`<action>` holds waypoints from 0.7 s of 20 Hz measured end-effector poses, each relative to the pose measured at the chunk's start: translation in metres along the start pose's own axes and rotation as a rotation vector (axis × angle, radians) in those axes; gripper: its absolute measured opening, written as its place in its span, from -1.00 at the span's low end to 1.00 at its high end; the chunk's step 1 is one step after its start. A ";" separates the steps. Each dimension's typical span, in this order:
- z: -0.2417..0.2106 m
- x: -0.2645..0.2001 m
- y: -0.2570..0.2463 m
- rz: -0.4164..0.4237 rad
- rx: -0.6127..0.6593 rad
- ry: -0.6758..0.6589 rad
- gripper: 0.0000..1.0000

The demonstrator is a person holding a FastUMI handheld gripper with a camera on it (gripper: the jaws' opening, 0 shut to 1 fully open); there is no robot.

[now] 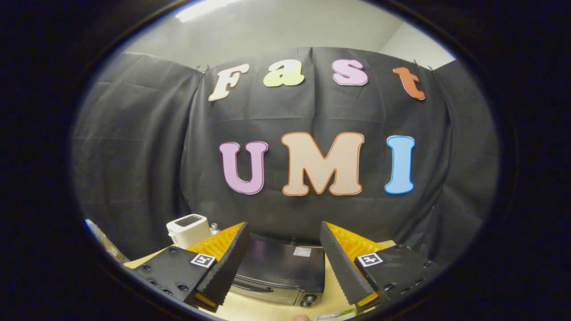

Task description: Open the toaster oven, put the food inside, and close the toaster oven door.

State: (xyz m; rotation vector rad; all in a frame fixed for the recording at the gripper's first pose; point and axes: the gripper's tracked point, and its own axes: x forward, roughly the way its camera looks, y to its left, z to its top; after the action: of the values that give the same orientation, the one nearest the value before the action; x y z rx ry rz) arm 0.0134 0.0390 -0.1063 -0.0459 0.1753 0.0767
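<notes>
Tongs (282, 261): spread apart, gripping nothing
Toaster oven (281, 269): 12 o'clock of the tongs — door closed
Handling: rigid, likely heavy — hook the door handle (253, 286)

toaster oven (281, 272) partly behind gripper (282, 261).

The gripper (282, 258) is held up high and points forward, tipped a bit down. Its two fingers (225, 263) are spread wide apart — there is a big gap between them, and nothing is held in it. Each finger has a zigzag edge on its inner side. The two blocks behind the fingers sit level with each other — one on each side.
</notes>
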 end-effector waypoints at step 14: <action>-0.138 0.035 0.036 0.026 -0.077 0.231 0.99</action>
State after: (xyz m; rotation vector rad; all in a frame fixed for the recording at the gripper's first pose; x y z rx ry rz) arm 0.0207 0.0701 -0.2499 -0.1297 0.4043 0.1039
